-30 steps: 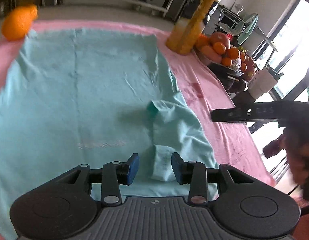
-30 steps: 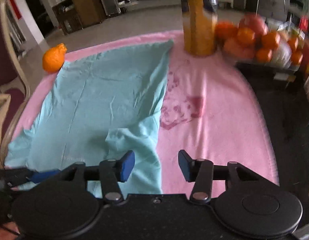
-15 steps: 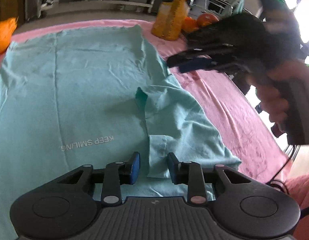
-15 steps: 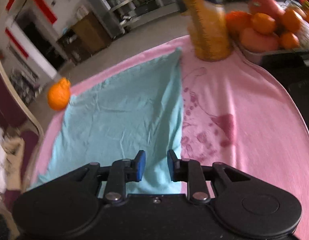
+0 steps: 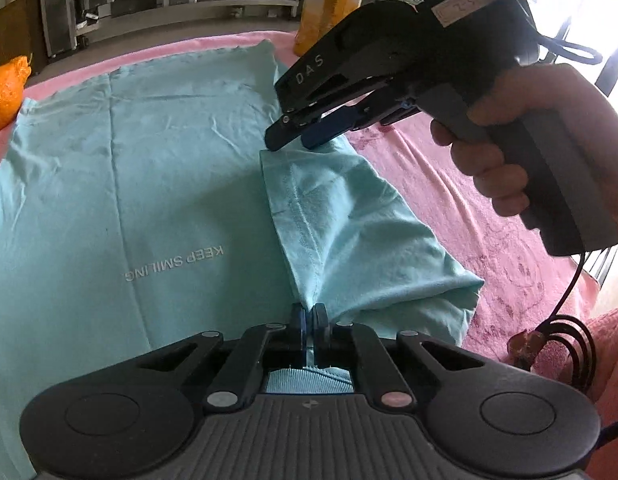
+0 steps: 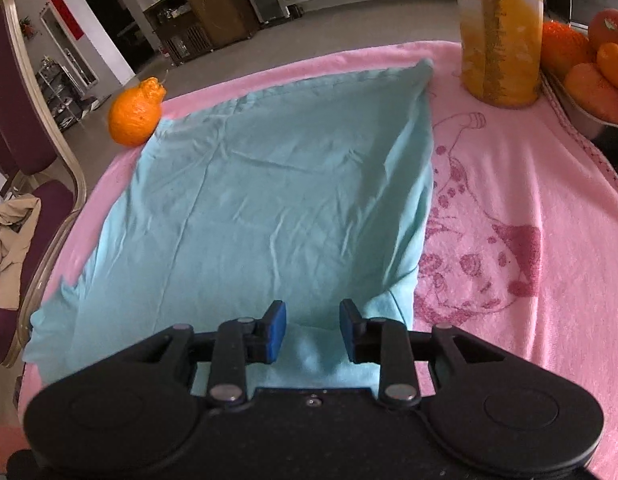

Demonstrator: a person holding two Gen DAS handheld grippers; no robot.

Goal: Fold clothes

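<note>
A light teal T-shirt [image 5: 157, 184] printed "KEEP SMILING" lies flat on a pink towel [image 5: 489, 216]; its right sleeve [image 5: 349, 220] is folded inward over the body. My left gripper [image 5: 308, 322] is shut on the near end of that sleeve fold. My right gripper [image 5: 299, 136] reaches in from the right and hovers at the far end of the fold, just above the cloth. In the right wrist view the right gripper [image 6: 313, 332] is open, with the shirt [image 6: 269, 200] below and between its fingers.
An orange fruit [image 6: 136, 111] sits at the shirt's far left corner. A tall jar of orange liquid [image 6: 499, 32] and a bowl of oranges [image 6: 589, 64] stand at the far right. A chair [image 6: 25, 152] with cloth on it stands to the left.
My left gripper closed on the sleeve fold. My right gripper swung over the shirt, came down to the far end of the fold, and opened wider.
</note>
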